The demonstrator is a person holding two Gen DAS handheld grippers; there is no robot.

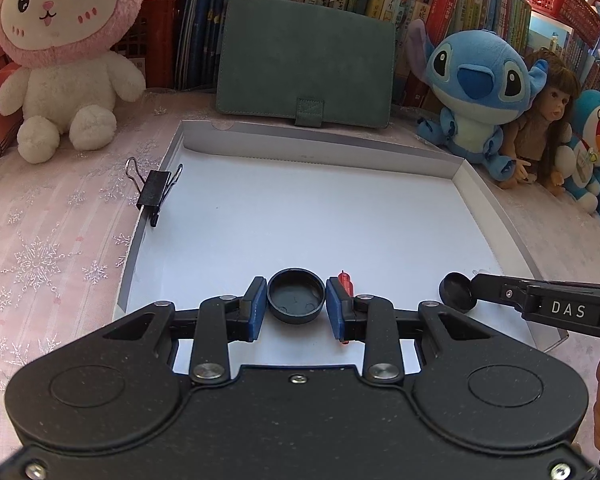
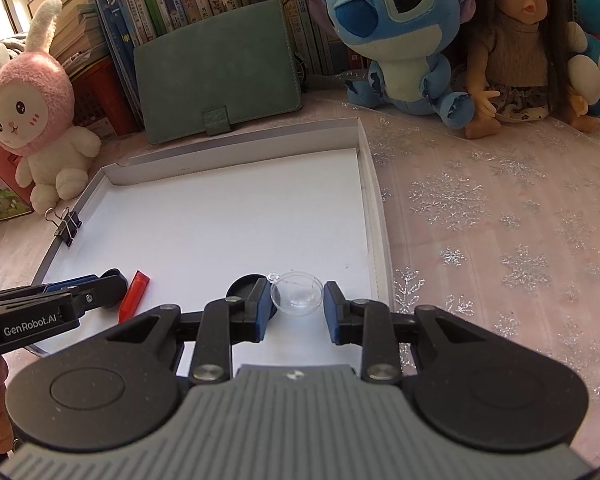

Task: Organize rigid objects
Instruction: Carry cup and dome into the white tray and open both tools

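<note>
A black round cap (image 1: 296, 296), hollow side up, lies in the white shallow box (image 1: 300, 208) between the blue pads of my left gripper (image 1: 296, 304); the jaws stand just off its sides. A red piece (image 1: 346, 282) lies behind the right pad; it also shows in the right wrist view (image 2: 134, 292). A second black cap (image 1: 457, 291) lies by my right gripper's fingers (image 1: 496, 290). In the right wrist view my right gripper (image 2: 296, 304) is open around a clear round lid (image 2: 297, 294), with the second black cap (image 2: 242, 286) behind its left pad.
A black binder clip (image 1: 154, 192) grips the box's left wall. A green notebook case (image 1: 306, 60) leans on books behind the box. Plush toys (image 1: 64, 52) and a doll (image 1: 544, 120) sit on the pink snowflake tablecloth (image 2: 500, 220) on both sides.
</note>
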